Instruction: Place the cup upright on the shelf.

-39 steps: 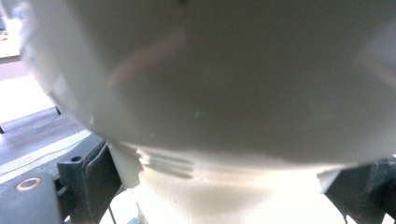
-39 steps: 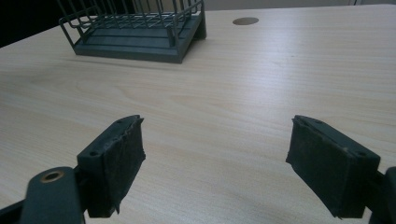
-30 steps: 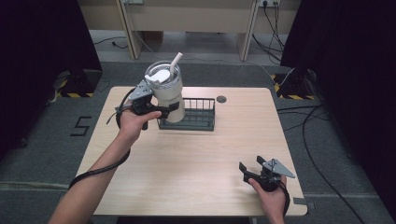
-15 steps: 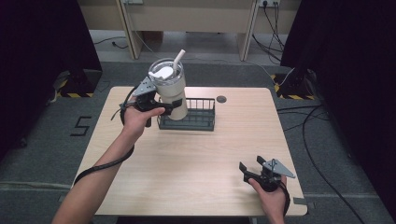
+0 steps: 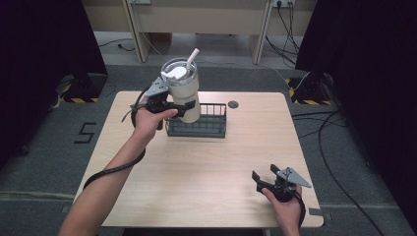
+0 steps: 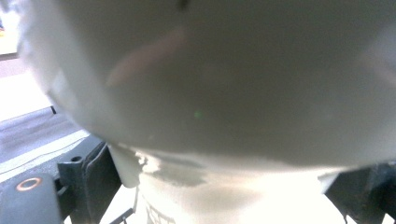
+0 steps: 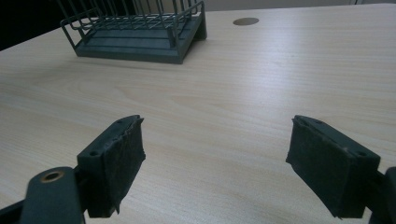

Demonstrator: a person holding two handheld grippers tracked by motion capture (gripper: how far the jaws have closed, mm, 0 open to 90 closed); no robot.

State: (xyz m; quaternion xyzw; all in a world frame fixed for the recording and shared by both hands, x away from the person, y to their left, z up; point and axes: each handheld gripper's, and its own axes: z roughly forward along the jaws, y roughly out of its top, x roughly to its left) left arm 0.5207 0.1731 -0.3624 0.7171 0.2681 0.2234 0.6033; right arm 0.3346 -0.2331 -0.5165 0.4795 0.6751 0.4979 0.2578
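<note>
A cream tumbler (image 5: 181,86) with a lid and a white straw (image 5: 192,57) stands upright over the left end of a dark wire basket (image 5: 206,129). My left gripper (image 5: 183,109) is shut on the tumbler's lower body. Whether the base touches the basket I cannot tell. In the left gripper view the tumbler (image 6: 210,84) sits very close, with a black jaw on each side of its narrow base and the left gripper (image 6: 224,191) clamped there. My right gripper (image 5: 264,172) rests near the table's front right, open and holding nothing; it is also seen as the right gripper (image 7: 224,168).
The light wooden table (image 5: 221,162) has a round cable hole (image 5: 233,104) behind the basket's right end. The basket (image 7: 135,44) and the hole (image 7: 246,21) lie far ahead of the right gripper. Cables trail on the floor at the right.
The left hand has carried the tumbler a little to the right, over the basket's left end. The right gripper has stayed in place, still open.
</note>
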